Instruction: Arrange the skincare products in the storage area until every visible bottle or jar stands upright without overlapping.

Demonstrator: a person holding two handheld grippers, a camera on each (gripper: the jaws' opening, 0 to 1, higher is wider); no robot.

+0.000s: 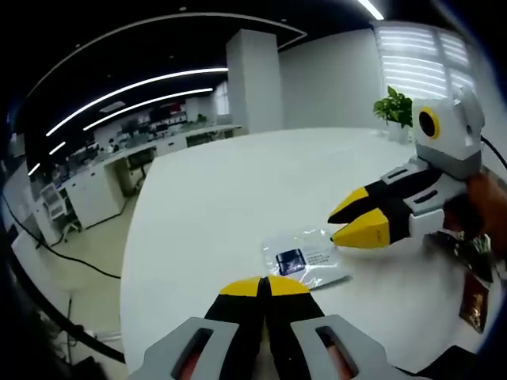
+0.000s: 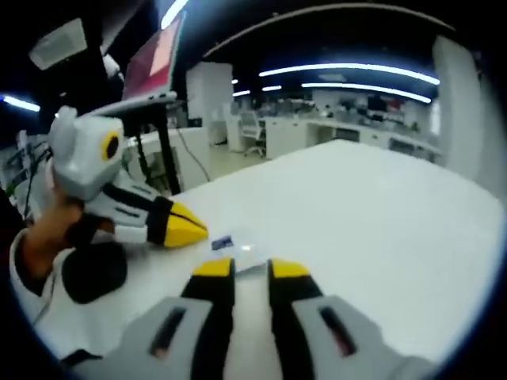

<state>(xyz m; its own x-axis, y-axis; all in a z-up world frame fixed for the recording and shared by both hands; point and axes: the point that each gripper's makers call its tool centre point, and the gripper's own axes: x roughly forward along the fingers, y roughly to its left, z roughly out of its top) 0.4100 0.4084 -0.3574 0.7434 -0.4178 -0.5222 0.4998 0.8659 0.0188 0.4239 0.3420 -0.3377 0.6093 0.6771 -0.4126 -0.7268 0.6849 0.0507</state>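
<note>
White table (image 1: 238, 198) under me, and lying flat on it a clear sachet (image 1: 305, 260) with a dark blue label, just past my left gripper (image 1: 263, 286). Off at the table's right edge, dark brown packets (image 1: 474, 305), partly cut off, so I cannot tell what they are. A potted plant (image 1: 396, 107) stands at the far side, and office desks (image 1: 119, 158) run along beyond the table. In the right gripper view a laptop (image 2: 154, 63) on a stand sits at the table's far left. My left fingers are pressed together, tips meeting, nothing between them, hovering just short of the sachet. My right gripper (image 1: 352, 226) comes in from the right, its yellow tips parted a little, the lower tip just above the sachet's near corner; I cannot tell if it touches. In its own view the right gripper (image 2: 252, 269) shows a narrow gap, empty, the sachet (image 2: 238, 252) peeking out just beyond the tips.
</note>
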